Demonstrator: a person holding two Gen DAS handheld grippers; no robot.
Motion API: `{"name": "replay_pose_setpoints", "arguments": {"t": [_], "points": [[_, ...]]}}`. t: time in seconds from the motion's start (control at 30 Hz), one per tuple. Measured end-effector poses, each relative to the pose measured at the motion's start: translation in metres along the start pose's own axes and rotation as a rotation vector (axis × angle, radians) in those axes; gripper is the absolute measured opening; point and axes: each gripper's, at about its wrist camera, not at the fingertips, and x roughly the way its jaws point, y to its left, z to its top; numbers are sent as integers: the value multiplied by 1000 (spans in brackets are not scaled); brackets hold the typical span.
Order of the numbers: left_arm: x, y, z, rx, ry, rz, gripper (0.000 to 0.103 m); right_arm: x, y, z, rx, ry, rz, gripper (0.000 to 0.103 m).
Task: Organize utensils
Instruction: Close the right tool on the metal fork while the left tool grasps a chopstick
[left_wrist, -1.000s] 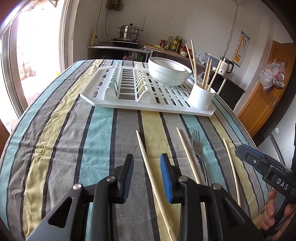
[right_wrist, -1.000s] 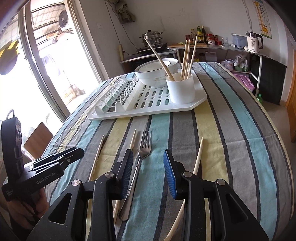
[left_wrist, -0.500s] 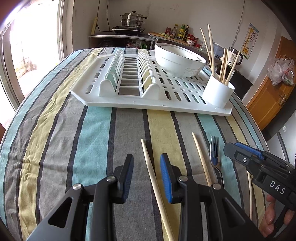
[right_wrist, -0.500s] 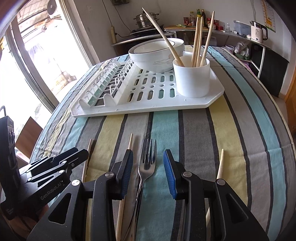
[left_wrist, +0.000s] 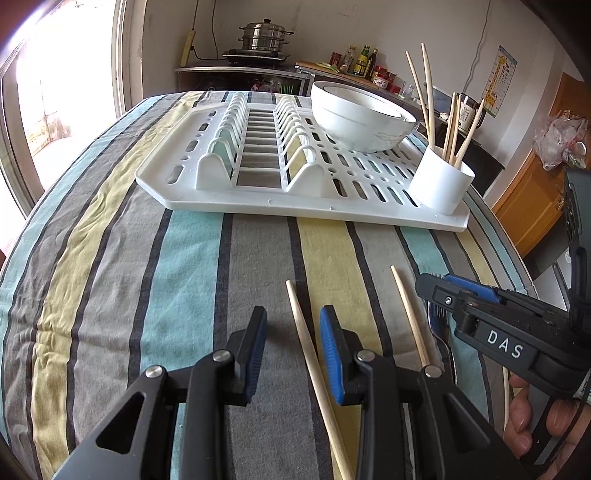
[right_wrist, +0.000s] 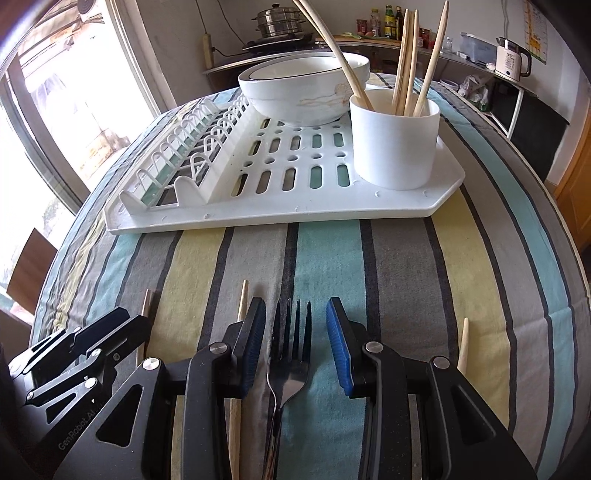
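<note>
- Left claw (left_wrist: 293, 345): jaws apart, nothing gripped. A loose chopstick (left_wrist: 317, 373) lies on the striped cloth of the counter (left_wrist: 110, 277) between the pads, nearer the right-hand pad, touching neither as far as I can see.
- Right claw (right_wrist: 295, 345): jaws apart too, nothing held. The fork (right_wrist: 290, 354) lies flat between the pads, tines pointing toward the dish rack (right_wrist: 280, 210).
- Second chopstick (right_wrist: 242, 306) sits just beside the right claw's left pad. Risk: closing there pinches or drags it with the fork, or rolls it away.
- Fork is thin, flat metal on soft cloth. Risk: pads slide over it or bunch the fabric instead of getting under it. A grip at the tine end would likely leave the handle swinging.
- Chopstick is round and slim. Risk: it rolls out as the left claw closes off-centre, or gets held at one end and droops.
- The two claws work close together over the same patch. Risk: they bump, judging by the right claw in the left wrist view.
- White cup (right_wrist: 395, 140) on the rack corner already holds several leaning chopsticks (right_wrist: 406, 62). Risk: a new utensil catches on them or tips the cup.
- Third loose chopstick (right_wrist: 463, 343) lies right of the right claw, apart; could get nudged off.
- Bowl (right_wrist: 303, 88) sits just beside the cup; a wide swing might hit it.
</note>
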Motion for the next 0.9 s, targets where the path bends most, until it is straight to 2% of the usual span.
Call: {"name": "replay_pose_setpoints", "arguments": {"t": [0.27,0.3,0.37,0.43,0.5,0.67,0.9], "points": [[3,-6,3,18,10,35,31,3,10,3,-26,11,-70,35],[3,-8,3,27,12,46,31,3,10,2,-30,9,-79,33],[5,-11,3,39,15,63,31,2,11,2,-28,6,-84,23],[6,-12,4,44,15,78,28,3,10,2,-26,6,-81,21],[7,-13,4,48,12,94,20,2,10,2,-28,6,-75,21],[10,-16,7,58,18,93,7,0,7,0,-21,5,-46,21],[9,-20,9,69,21,71,6,-14,0,-1,-9,-23,-14,21]]}}
